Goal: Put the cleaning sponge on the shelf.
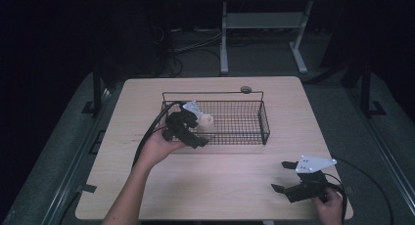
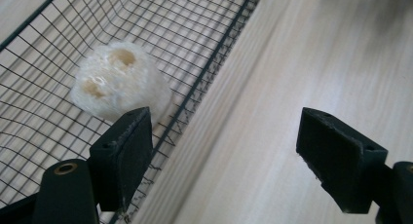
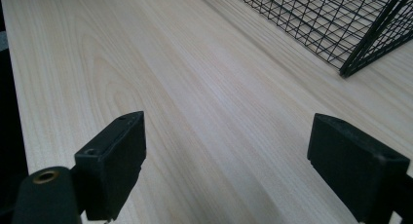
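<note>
Left gripper (image 1: 192, 131) hangs open over the near wall of the wire basket (image 1: 244, 135), a pale sponge (image 1: 206, 120) inside.

We see the sponge, a rough loofah-like lump (image 2: 118, 81), lying on the mesh floor at the basket's left end, just inside its near wall. In the left gripper view, the jaws stand wide apart and empty, straddling that wall (image 2: 207, 70): one jaw sits over the mesh right beside the sponge, the other over the bare table (image 2: 292, 53) outside. We judge the sponge lies slightly ahead and to one side of the jaws, with no clear long axis. The right gripper (image 1: 288, 176), also open and empty, rests low at the table's near right corner, well apart from the basket (image 3: 341, 24); the left hand (image 1: 159, 149) is plainly nearer.
</note>
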A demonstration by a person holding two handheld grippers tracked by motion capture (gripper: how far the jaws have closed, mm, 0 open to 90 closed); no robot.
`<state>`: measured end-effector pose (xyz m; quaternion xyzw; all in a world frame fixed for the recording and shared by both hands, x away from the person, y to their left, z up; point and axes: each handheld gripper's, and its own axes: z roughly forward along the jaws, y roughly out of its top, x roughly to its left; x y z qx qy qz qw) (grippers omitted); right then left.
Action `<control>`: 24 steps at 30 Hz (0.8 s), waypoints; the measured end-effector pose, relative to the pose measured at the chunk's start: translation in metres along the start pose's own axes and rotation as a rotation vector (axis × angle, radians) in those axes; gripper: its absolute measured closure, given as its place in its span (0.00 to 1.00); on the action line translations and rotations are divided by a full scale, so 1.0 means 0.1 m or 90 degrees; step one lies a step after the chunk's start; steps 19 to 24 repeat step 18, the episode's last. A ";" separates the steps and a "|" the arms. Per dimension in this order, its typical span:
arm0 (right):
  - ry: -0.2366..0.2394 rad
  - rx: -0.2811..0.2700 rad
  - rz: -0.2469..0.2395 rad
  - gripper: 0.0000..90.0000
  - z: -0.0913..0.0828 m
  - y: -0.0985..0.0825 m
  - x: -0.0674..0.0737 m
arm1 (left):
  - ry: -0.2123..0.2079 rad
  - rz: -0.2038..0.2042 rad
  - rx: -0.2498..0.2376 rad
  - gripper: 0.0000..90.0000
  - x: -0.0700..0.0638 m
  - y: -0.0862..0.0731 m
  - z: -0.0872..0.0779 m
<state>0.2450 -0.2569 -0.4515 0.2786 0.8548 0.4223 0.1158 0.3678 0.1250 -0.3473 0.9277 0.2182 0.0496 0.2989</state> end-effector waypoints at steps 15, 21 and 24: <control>-0.003 0.000 -0.004 0.15 -0.01 0.00 0.01 | 0.013 0.012 -0.045 0.23 -0.40 -0.39 -0.22; -0.002 0.000 -0.001 0.15 -0.01 0.00 0.01 | 0.019 0.017 -0.053 0.23 -0.46 -0.47 -0.26; -0.002 0.000 -0.001 0.15 -0.01 0.00 0.01 | 0.019 0.017 -0.053 0.23 -0.46 -0.47 -0.26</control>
